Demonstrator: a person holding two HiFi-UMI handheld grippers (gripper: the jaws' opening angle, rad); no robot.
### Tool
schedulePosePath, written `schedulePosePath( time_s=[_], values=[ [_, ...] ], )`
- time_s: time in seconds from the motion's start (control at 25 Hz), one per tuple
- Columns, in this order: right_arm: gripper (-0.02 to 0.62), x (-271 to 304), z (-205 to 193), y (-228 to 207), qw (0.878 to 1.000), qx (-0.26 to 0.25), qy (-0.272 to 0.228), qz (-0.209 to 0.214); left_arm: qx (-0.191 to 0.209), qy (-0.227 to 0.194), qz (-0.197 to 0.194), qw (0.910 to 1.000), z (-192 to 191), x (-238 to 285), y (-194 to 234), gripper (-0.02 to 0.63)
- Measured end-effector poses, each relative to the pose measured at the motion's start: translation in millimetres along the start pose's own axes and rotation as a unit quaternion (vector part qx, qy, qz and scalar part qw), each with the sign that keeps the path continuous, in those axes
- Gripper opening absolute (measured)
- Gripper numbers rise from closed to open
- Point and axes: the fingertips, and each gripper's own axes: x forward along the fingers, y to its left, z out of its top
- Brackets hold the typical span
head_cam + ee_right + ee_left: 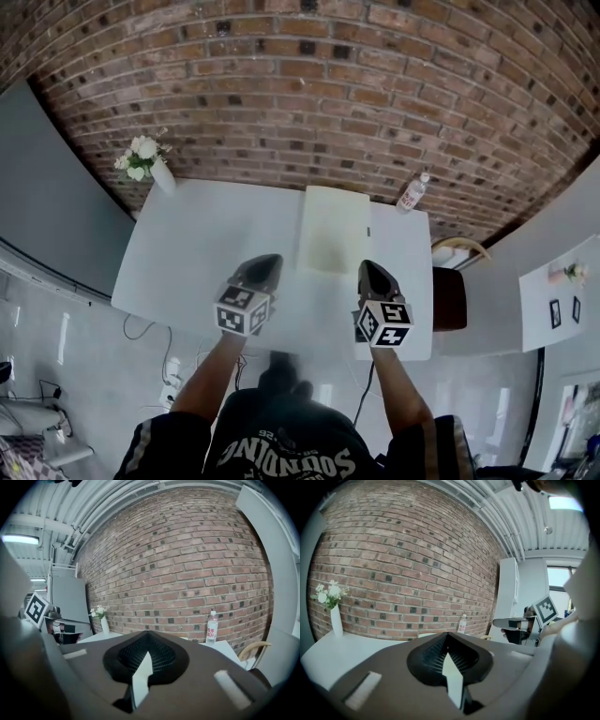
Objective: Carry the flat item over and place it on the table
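flat item (333, 230) flat on tabletop (187, 253), task looks done | left hand-held gripper (265, 262) closed, empty | right hand-held gripper (371, 268) closed, empty

A red-brown brick wall (309, 84) is running across the far side of the room. A slim white vase of white flowers (159, 173) is standing upright before it on the left. A clear plastic bottle with a white label (412, 193) is standing upright well apart on the right. A light wooden chair with a curved back (458, 249) is sitting just beside the bottle. A tangle of cables and plugs (171, 375) is lying on the pale floor.
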Motion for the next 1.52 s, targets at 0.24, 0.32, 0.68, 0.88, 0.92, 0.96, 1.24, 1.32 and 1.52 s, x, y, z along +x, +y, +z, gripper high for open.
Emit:
schedulePosePath(
  time_s=[0.24,0.32,0.68,0.88,0.92,0.96,1.24,1.32,1.52],
  values=[
    [0.0,-46,9,18,1.0,-0.008,-0.02,0.012,0.008,-0.017,0.012,0.9997,5,-36,-27,0.011],
    [0.0,-59,10,20,1.0,-0.007,-0.026,0.012,0.014,-0.021,0.012,0.9996,7,-48,-35,0.011],
    [-0.002,-95,8,34,0.999,-0.012,-0.034,0.017,0.029,-0.026,0.02,0.999,3,-86,-53,0.011],
    [-0.002,-108,7,40,0.999,-0.016,-0.04,0.019,0.026,-0.032,0.019,0.999,1,-95,-62,0.011],
    [-0.002,-109,7,41,0.999,-0.016,-0.042,0.019,0.025,-0.033,0.019,0.999,1,-95,-63,0.011],
    [-0.002,-110,7,42,0.999,-0.016,-0.044,0.02,0.025,-0.034,0.019,0.9989,2,-96,-63,0.011],
    [-0.002,-115,3,50,0.998,-0.025,-0.046,0.021,0.028,-0.044,0.018,0.9985,2,-101,-69,0.011],
    [-0.001,-115,3,50,0.998,-0.025,-0.047,0.021,0.028,-0.044,0.016,0.9985,3,-100,-70,0.011],
    [-0.002,-117,3,47,0.999,-0.021,-0.046,0.02,0.027,-0.042,0.015,0.9986,4,-99,-71,0.011]
  ],
)
